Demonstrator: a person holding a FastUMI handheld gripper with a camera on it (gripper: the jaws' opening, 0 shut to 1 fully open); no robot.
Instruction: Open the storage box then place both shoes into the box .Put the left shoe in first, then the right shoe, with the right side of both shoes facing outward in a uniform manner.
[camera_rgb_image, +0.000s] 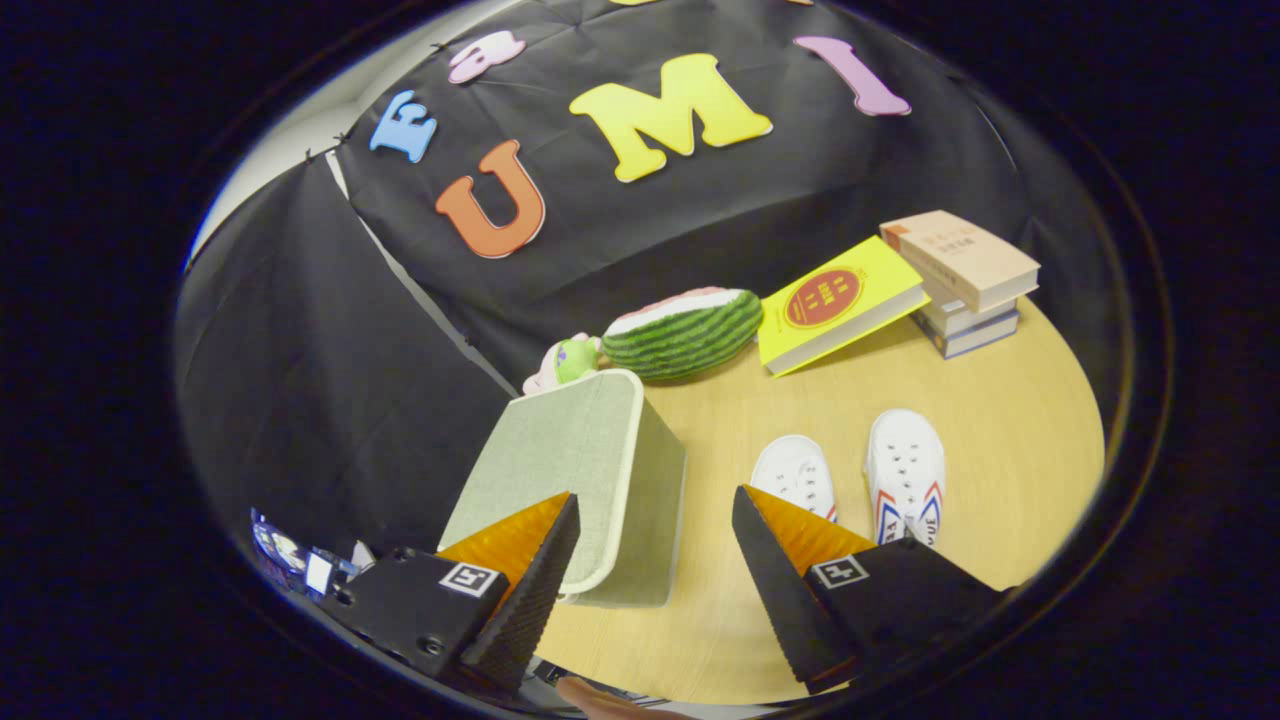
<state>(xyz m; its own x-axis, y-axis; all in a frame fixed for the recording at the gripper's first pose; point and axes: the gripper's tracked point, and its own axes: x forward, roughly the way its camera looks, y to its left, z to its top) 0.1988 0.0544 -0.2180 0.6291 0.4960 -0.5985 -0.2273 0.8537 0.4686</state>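
Box lid waiting while gripper is hanging open above it

Fingers of the gripper (655, 570) are standing wide apart and gripping nothing, tilted so they are looking down across the wooden table (1000, 400). The left finger is overlapping the near corner of the storage box (570, 480), a pale green fabric box with a cream rim whose lid is lying closed on top; the right finger is hanging over bare table just short of the shoes. Opening the box is, by my reading, the step not yet done.

Two white shoes are sitting side by side beyond the right finger, to the right of the box: the nearer shoe (797, 472) and the striped shoe (906, 470), both toes pointing away, apparently laid out for easy picking once the box is open. I cannot tell which is left and which is right.

Behind the box a watermelon toy (685, 332) and a small plush (568, 362) are resting against the booth wall, with a yellow book (835, 315) leaning on a stack of books (965, 280), all well apart from the working area.
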